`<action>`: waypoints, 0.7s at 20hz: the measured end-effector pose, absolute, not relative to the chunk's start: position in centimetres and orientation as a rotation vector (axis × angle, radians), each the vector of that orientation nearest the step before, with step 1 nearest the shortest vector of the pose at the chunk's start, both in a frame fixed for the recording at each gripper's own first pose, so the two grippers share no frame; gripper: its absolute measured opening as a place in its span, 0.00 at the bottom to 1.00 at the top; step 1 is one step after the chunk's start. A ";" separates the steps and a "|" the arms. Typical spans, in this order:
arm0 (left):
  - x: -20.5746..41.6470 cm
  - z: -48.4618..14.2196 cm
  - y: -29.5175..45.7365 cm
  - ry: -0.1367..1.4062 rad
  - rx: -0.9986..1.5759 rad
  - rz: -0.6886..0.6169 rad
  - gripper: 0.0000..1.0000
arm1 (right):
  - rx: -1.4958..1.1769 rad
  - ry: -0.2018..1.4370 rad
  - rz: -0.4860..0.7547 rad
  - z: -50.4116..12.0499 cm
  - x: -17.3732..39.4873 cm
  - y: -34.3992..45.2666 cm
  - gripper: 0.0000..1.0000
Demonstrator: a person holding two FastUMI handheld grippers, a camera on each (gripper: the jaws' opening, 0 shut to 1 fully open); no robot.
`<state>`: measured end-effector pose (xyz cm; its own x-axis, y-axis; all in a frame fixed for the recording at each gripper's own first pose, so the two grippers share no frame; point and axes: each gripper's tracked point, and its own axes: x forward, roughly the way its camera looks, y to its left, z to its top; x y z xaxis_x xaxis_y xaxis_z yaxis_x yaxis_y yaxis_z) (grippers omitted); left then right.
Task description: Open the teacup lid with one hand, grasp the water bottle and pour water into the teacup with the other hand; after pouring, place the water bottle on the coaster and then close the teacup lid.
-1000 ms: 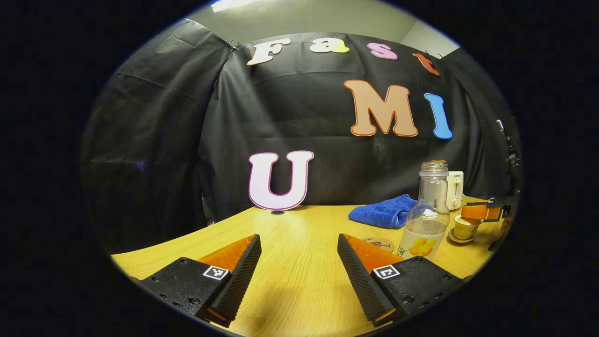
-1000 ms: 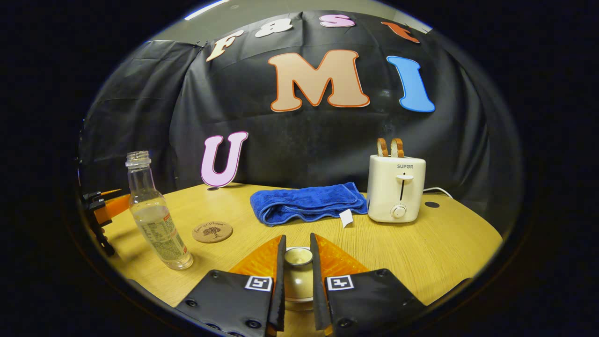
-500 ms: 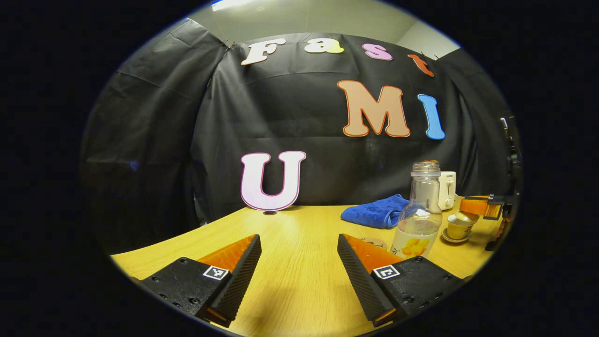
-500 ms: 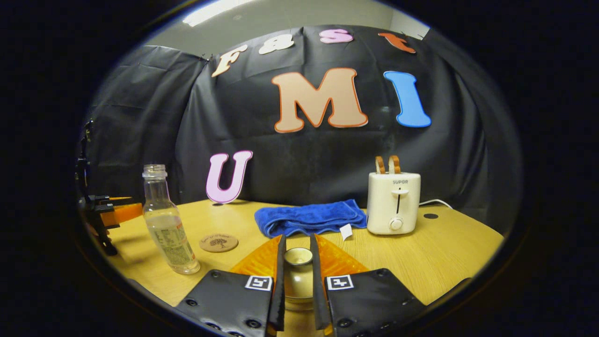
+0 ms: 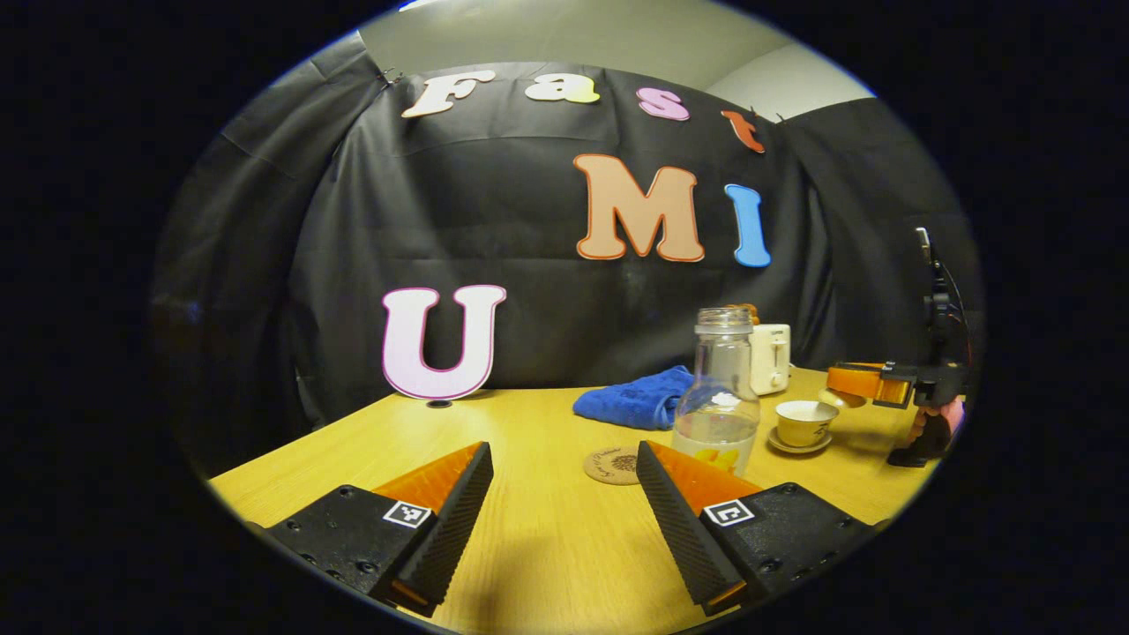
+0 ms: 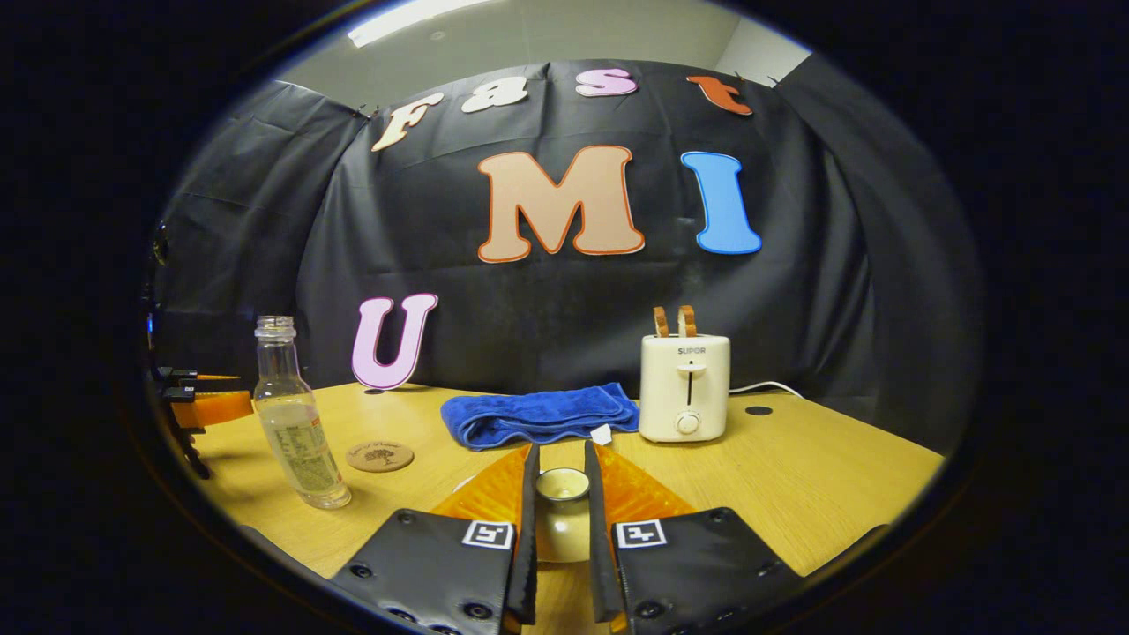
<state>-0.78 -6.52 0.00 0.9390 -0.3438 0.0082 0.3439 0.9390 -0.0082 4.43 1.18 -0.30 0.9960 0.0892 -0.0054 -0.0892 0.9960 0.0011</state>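
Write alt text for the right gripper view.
The right gripper is shut on the teacup lid, above a wooden table. Beyond stand a bottle, a coaster, a blue towel and a toaster holding toast.

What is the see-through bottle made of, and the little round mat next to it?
The water bottle looks like clear plastic or glass: you can see through it, and it shines. The coaster looks like cork or wood: dull, tan, with a dark printed picture.
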 end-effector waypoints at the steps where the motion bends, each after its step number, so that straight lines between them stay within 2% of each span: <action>1: -1.0 0.1 -7.4 -0.009 -0.010 -0.392 0.95 | 0.001 0.005 0.080 -0.3 4.1 0.8 0.28; 8: -2.5 0.0 -11.3 -0.009 -0.011 -0.626 0.95 | -0.002 0.000 0.008 0.1 2.1 -1.9 0.28; 14: -2.5 -0.3 -14.3 0.017 -0.010 -0.714 0.96 | -0.004 -0.002 -0.051 0.1 1.0 -3.8 0.28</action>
<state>-2.51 -14.29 -0.34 0.7557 -0.6548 -0.0118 0.6546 0.7558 -0.0147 1.01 -3.80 0.11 0.9987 -0.0506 0.0023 0.0506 0.9987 -0.0039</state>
